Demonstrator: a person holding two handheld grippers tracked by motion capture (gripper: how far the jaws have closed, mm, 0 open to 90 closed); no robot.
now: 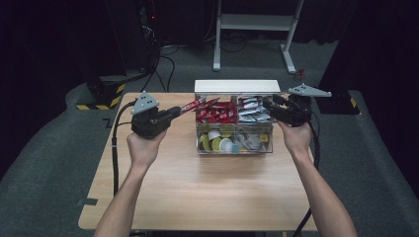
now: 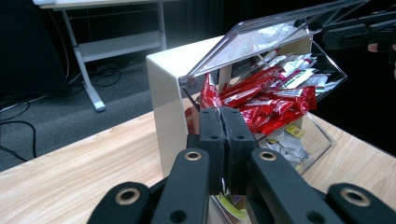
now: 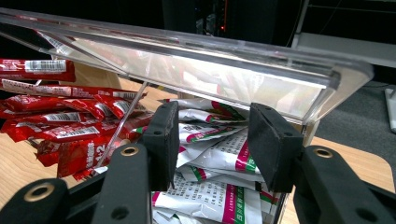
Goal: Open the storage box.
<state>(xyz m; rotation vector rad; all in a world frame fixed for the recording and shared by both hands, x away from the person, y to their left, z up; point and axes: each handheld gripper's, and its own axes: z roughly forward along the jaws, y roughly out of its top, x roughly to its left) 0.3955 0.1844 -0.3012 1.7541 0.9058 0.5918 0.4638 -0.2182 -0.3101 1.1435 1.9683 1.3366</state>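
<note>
A clear acrylic organiser box (image 1: 234, 129) is seen at the far middle of the wooden table (image 1: 197, 192), with its lid (image 3: 196, 60) raised. Red sachets (image 1: 216, 112) are held in its upper left compartment, white sachets (image 1: 252, 109) in the upper right, and small round capsules (image 1: 217, 143) in the lower near section.

The left gripper (image 1: 173, 112) is positioned just left of the box, jaws fully closed. One red sachet (image 1: 193, 104) is seen in the high view running from the jaw tips up to the box's left edge; a grip on it is suggested (in the left gripper view, the pads (image 2: 212, 135) appear pressed together with nothing red clearly between them, so the hold cannot be confirmed).

The right gripper (image 1: 272, 104) is held at the box's right side, jaws partly open over the white sachets, nothing clamped.
</note>
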